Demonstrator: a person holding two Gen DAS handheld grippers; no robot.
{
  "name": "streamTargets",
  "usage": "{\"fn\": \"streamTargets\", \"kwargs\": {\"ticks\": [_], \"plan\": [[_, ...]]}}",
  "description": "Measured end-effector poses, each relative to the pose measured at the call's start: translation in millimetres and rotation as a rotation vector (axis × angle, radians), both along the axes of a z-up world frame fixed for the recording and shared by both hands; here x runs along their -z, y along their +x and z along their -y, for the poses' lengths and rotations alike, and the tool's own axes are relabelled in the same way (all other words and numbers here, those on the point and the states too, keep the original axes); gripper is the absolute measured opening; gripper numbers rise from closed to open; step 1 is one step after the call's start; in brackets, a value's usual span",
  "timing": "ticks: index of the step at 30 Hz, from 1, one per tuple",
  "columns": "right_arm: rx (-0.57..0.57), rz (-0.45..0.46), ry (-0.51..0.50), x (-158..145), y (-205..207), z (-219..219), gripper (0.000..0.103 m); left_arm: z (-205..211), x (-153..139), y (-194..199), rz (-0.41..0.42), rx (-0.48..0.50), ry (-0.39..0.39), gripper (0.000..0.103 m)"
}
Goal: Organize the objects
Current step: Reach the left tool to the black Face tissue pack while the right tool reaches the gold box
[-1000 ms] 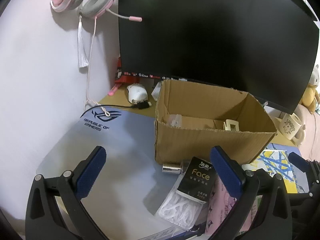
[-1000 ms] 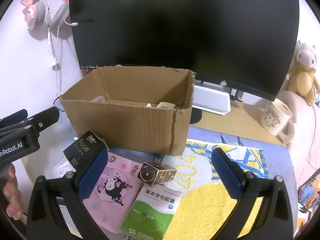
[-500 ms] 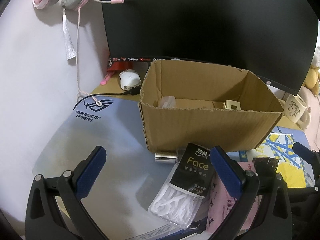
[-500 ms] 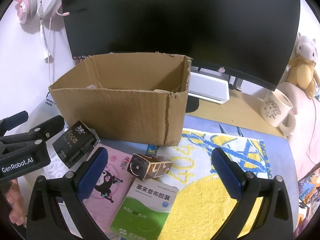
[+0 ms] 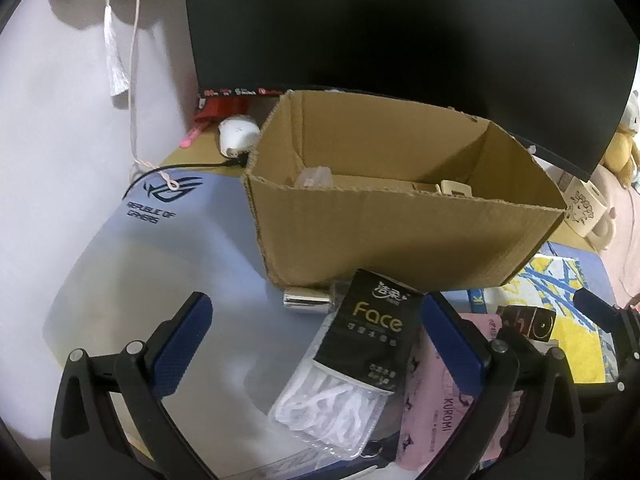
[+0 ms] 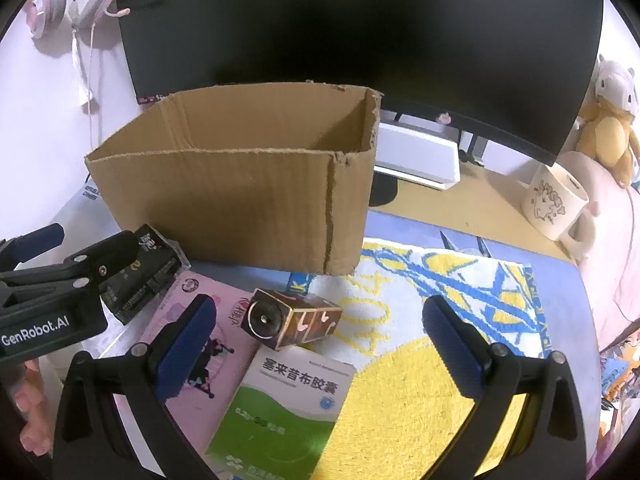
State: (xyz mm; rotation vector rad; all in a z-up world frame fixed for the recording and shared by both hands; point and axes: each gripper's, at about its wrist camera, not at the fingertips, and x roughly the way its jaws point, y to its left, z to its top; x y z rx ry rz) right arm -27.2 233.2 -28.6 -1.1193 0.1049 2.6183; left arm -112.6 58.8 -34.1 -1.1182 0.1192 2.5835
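An open cardboard box (image 5: 400,236) (image 6: 240,208) stands on the desk with a few small items inside. In front of it lie a black "Face" tissue pack (image 5: 372,332) (image 6: 144,280), a clear bag of white items (image 5: 332,408), a small silver cylinder (image 5: 306,298), a pink Kuromi pack (image 5: 436,412) (image 6: 208,340), a brown patterned box (image 6: 292,318) and a green-and-white medicine box (image 6: 284,408). My left gripper (image 5: 316,344) is open, its jaws either side of the tissue pack. My right gripper (image 6: 320,344) is open above the brown box and medicine box.
A large dark monitor (image 5: 400,28) stands behind the box. A white mouse (image 5: 238,134), pink headphones (image 6: 52,8), a mug (image 6: 556,204), a plush toy (image 6: 608,120) and a white device (image 6: 416,156) are around. A grey mouse pad (image 5: 160,248) and a yellow-blue mat (image 6: 440,320) cover the desk.
Both grippers have moved forward and lower toward the items in front of the box. The left gripper now straddles the tissue pack. Both stay open.
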Motion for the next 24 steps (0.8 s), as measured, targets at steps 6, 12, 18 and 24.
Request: {"fn": "streamTargets", "kwargs": {"ticks": [6,12,18,24], "plan": [[0.002,0.021,-0.007,4.0,-0.9,-2.2,0.103,-5.4,6.9,-3.2,0.043,0.024,0.017,0.103],[0.004,0.027,-0.014,5.6,-0.5,-4.2,0.103,-5.9,14.0,-9.3,0.093,0.009,0.004,0.103],[0.004,0.017,-0.018,4.2,0.5,-5.1,0.103,-6.7,17.2,-11.9,0.092,-0.014,-0.030,0.103],[0.008,0.030,-0.019,6.1,-1.2,-5.9,0.103,-10.5,17.5,-9.6,0.088,0.002,-0.047,0.103]]}}
